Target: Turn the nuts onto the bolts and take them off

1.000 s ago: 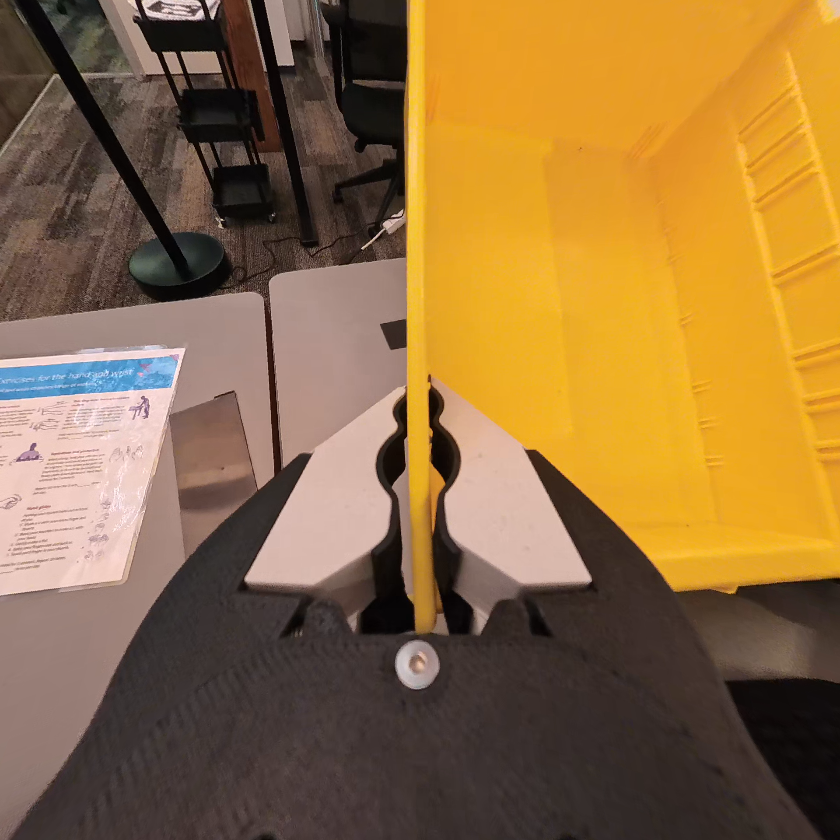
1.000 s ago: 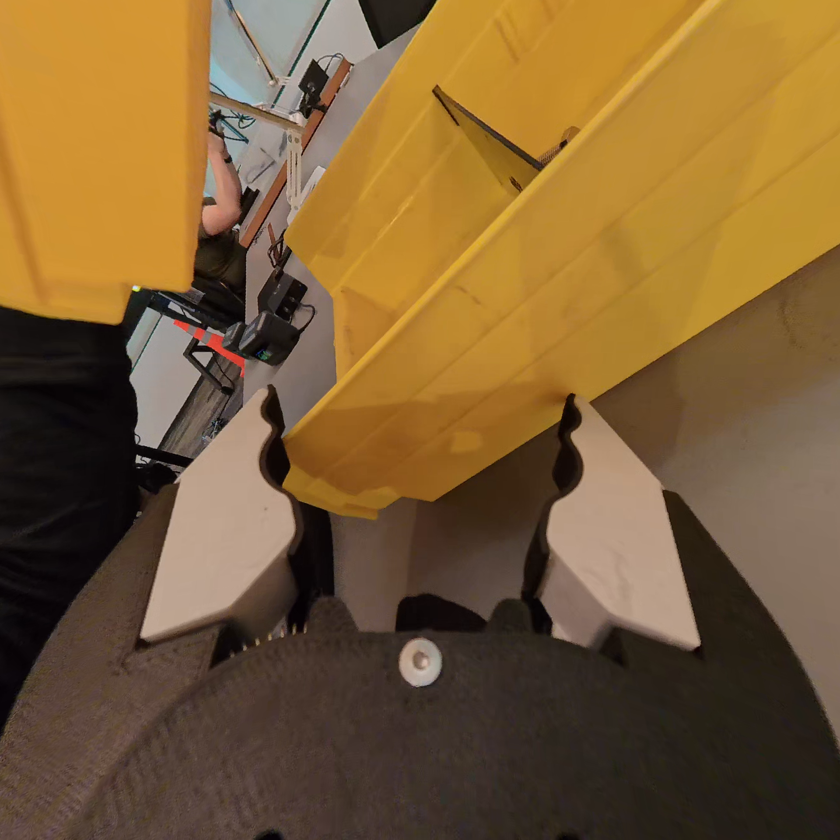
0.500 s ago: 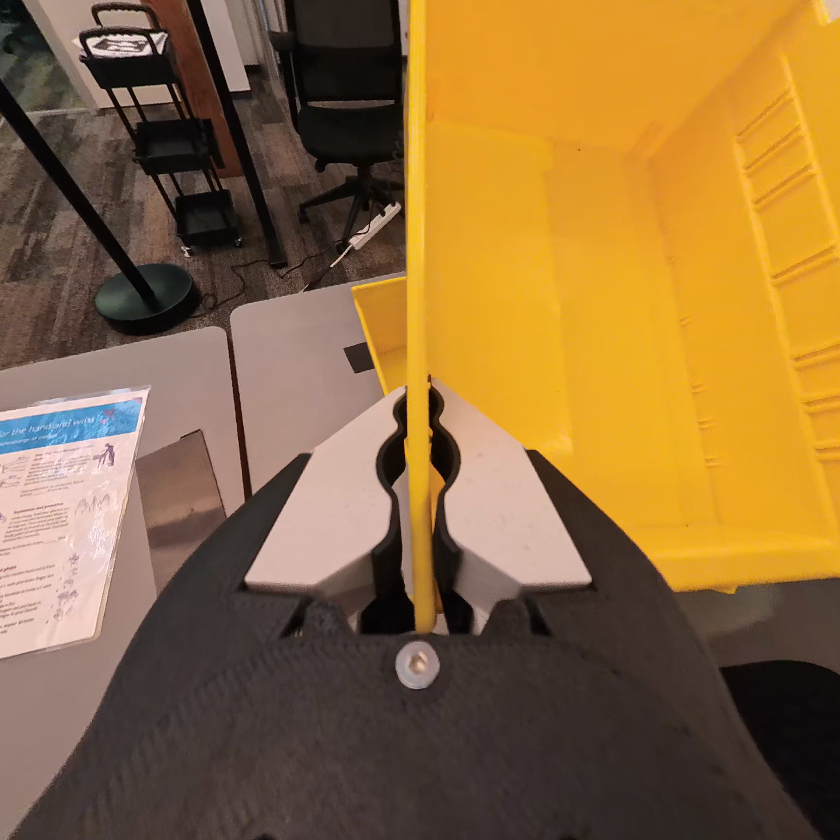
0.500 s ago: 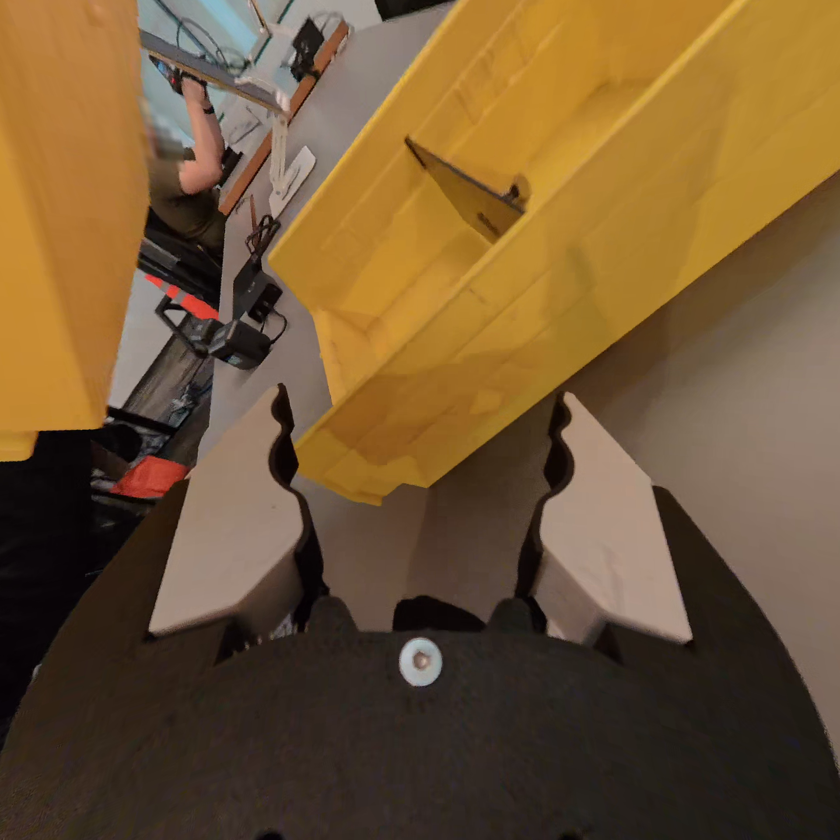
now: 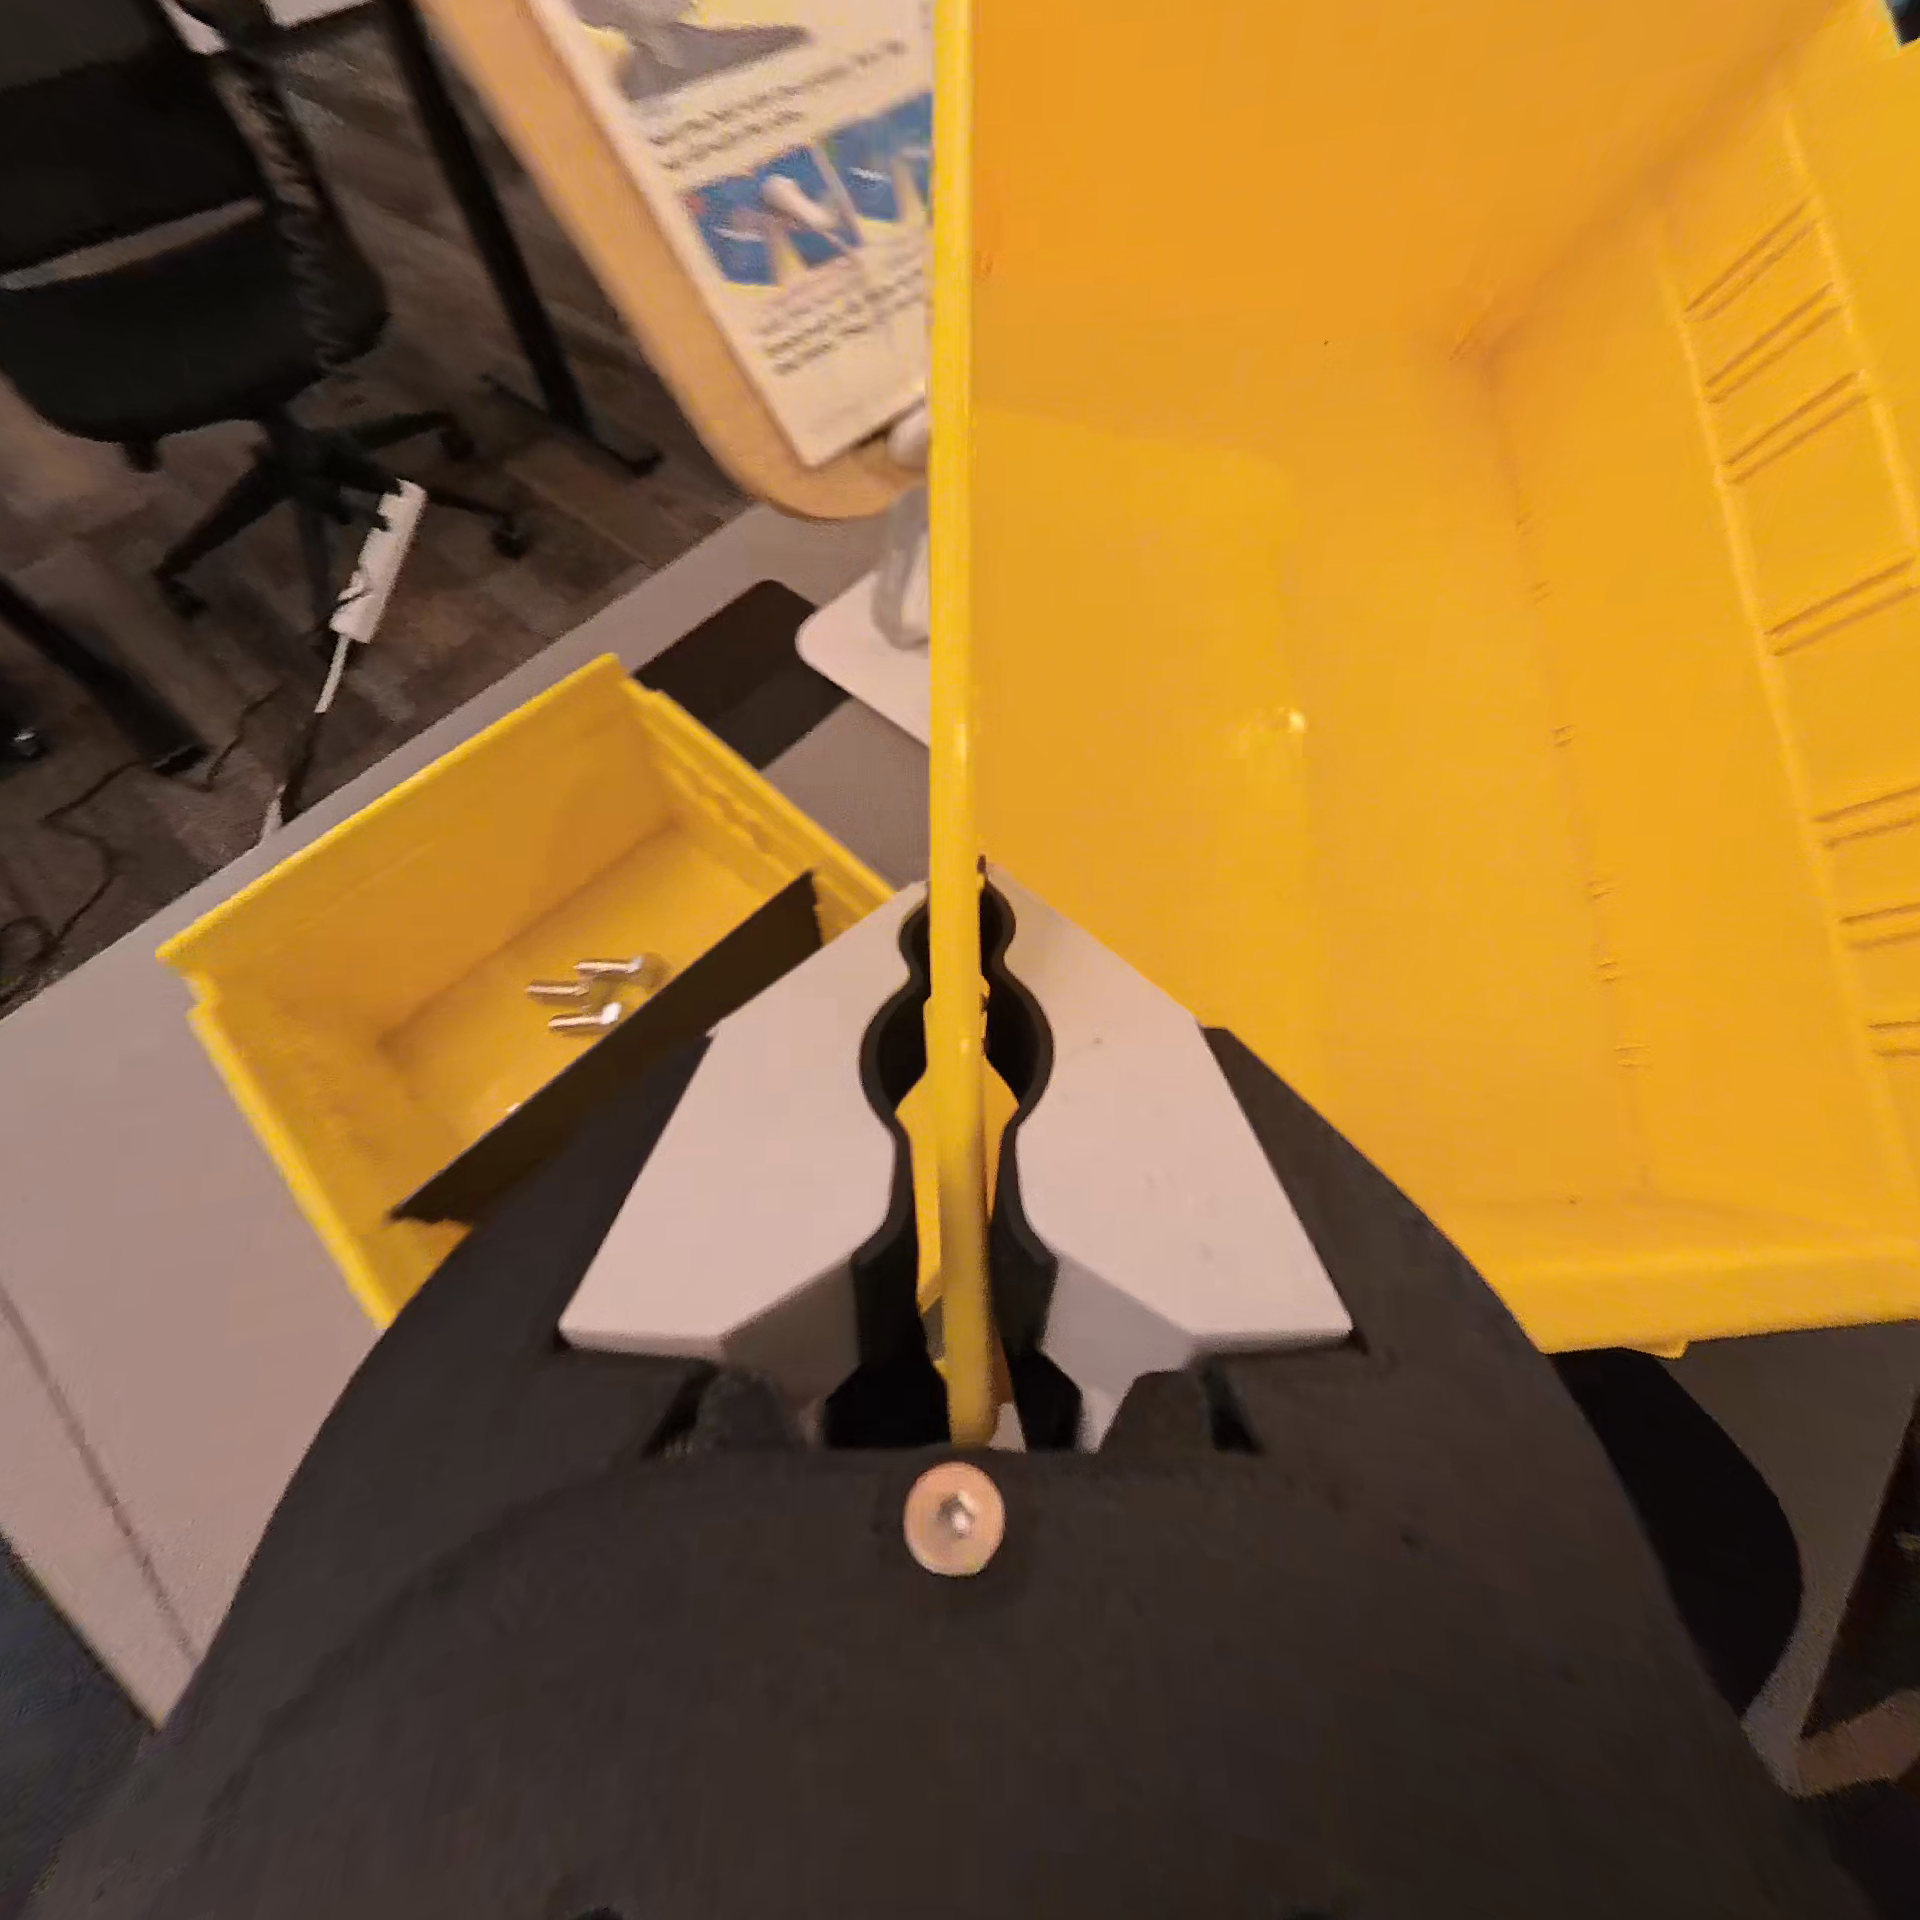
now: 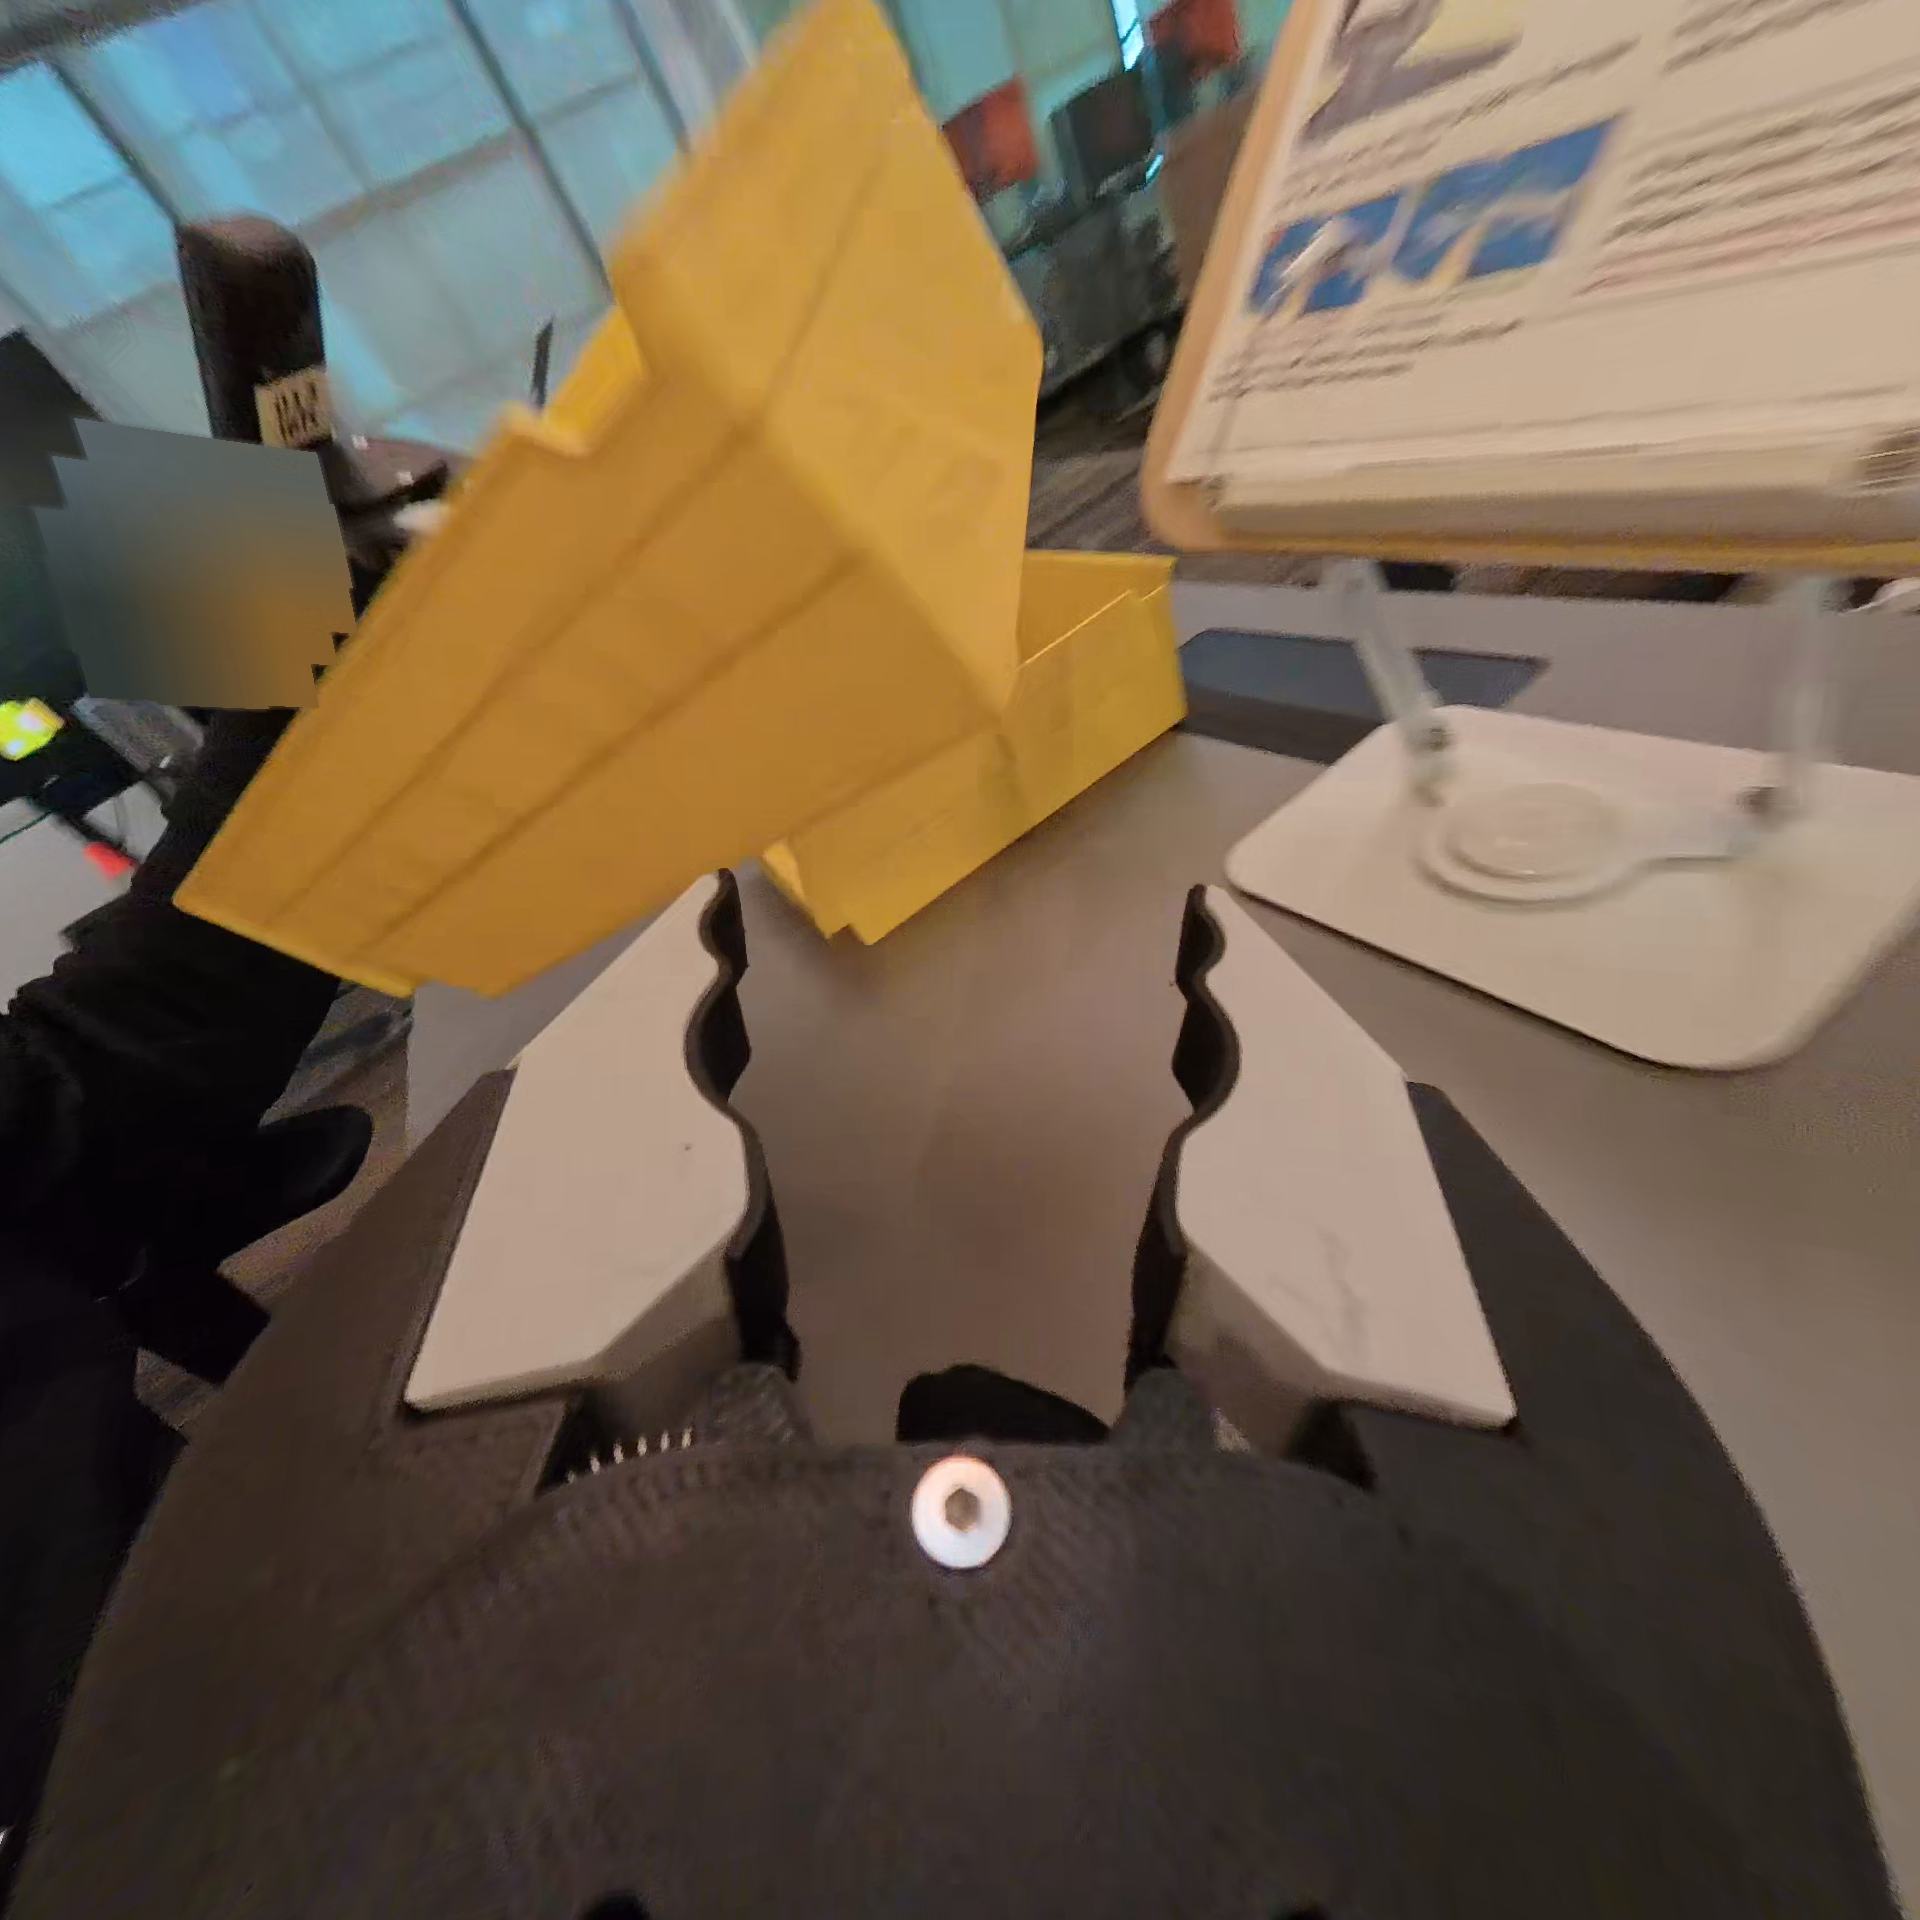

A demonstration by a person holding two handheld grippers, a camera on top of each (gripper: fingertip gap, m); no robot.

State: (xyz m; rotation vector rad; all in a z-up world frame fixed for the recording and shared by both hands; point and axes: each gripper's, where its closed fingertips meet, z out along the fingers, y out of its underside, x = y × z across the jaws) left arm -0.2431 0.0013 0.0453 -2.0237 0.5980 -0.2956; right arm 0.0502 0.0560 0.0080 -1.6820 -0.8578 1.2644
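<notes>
My left gripper [image 5: 954, 904] is shut on the side wall of an empty yellow bin [image 5: 1351, 727] and holds it up off the table. The right wrist view shows that bin [image 6: 665, 665] tilted in the air. A second yellow bin [image 5: 343, 1049] with a black divider [image 5: 623, 1049] stands on the grey table; a few silver bolts [image 5: 592, 992] lie in it. The second bin also shows in the right wrist view [image 6: 1091, 707], behind the lifted one. My right gripper [image 6: 961, 925] is open and empty, low over the table in front of both bins.
A document holder with a printed sheet [image 6: 1558, 260] stands on a white base [image 6: 1558, 883] at the right of the table; it also shows in the left wrist view [image 5: 769, 208]. An office chair [image 5: 177, 281] stands on the carpet beyond the table. A person's black sleeve [image 6: 135, 1091] is at left. Tip to tip, the grippers are about 30 cm apart.
The left gripper has swung the held bin to the right, so the second bin with bolts and the document holder have come into view. The right gripper has drawn back from the second bin.
</notes>
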